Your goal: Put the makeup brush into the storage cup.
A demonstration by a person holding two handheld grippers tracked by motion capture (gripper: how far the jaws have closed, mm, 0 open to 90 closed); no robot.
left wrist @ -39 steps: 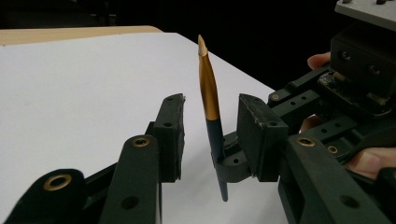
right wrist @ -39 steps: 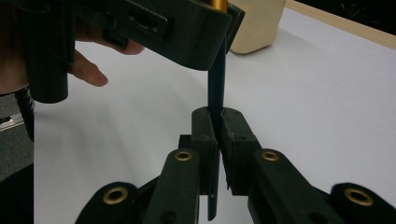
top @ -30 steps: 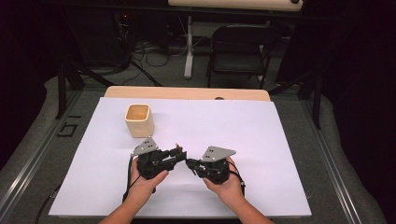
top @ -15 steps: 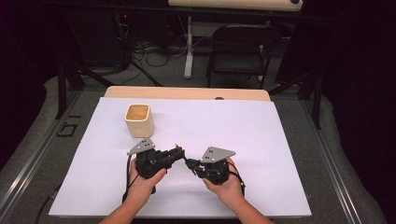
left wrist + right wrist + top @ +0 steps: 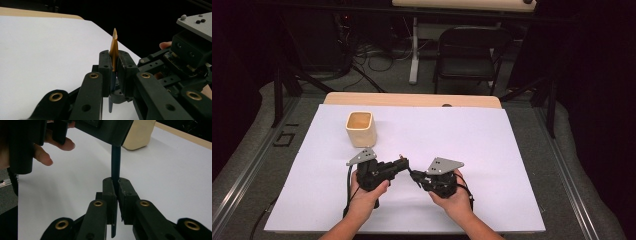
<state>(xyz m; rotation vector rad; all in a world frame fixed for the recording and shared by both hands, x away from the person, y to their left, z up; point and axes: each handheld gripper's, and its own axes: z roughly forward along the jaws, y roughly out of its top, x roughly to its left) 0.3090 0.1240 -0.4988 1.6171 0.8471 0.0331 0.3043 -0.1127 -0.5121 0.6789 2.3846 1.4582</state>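
Meeting low over the near half of the white worktop [image 5: 492,145], the left gripper [image 5: 401,163] and right gripper [image 5: 414,176] hold one pen [image 5: 114,51] between them, each in a hand. From the high view the pen is little more than a short dark link with a small reddish tip between the two sets of fingers, just clear of the sheet.

Closer detail comes from the left gripper view: its fingers [image 5: 105,67] are clamped on the pen's gold, tapered end, whose point stands up past them, while a dark barrel runs down below. Beside it sits the right gripper's body with its grey plate.

Looking along the right gripper view, those fingers [image 5: 109,192] are pressed together on the dark barrel, which rises to the left gripper above; the left hand's fingertips curl around that gripper.

A cream cup [image 5: 361,128] stands upright on the worktop beyond the left gripper, well apart from the pen.
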